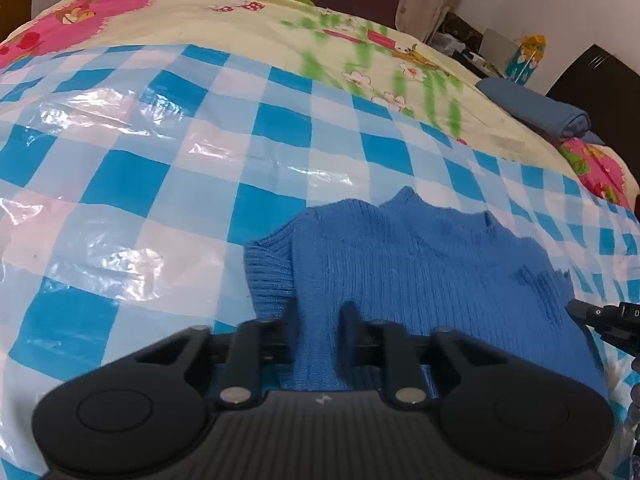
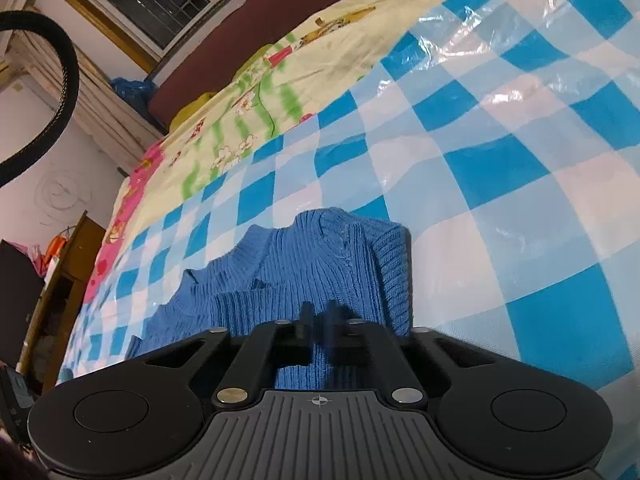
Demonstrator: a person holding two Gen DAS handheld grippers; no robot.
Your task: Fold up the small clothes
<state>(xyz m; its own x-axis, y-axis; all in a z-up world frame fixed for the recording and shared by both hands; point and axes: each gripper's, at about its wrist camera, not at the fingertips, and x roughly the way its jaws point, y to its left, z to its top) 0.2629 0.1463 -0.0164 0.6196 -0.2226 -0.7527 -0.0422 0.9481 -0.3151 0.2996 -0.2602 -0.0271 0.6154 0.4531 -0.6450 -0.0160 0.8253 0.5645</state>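
I hold my left gripper (image 1: 318,320) low and nearly level over the bed, its two fingers (image 1: 289,322) pinched on the near edge of the blue knit sweater (image 1: 400,264); a bunched fold of the knit fills the gap between them. My right gripper (image 2: 320,314) comes in at the sweater's other side, tipped a little so the bed slants across its view, and its fingers are drawn almost together with a thin ridge of the same blue knit clamped between them. From my left camera I see the tip of the right gripper poking in at the sweater's right edge.

The sweater lies spread on the blue-and-white checked plastic sheet (image 1: 160,184), collar pointing away from me, one ribbed cuff folded over at its side. The sheet covers a cartoon-printed bedspread (image 1: 248,28).

I can read no writing; each gripper body only carries a small mark, too small to make out.
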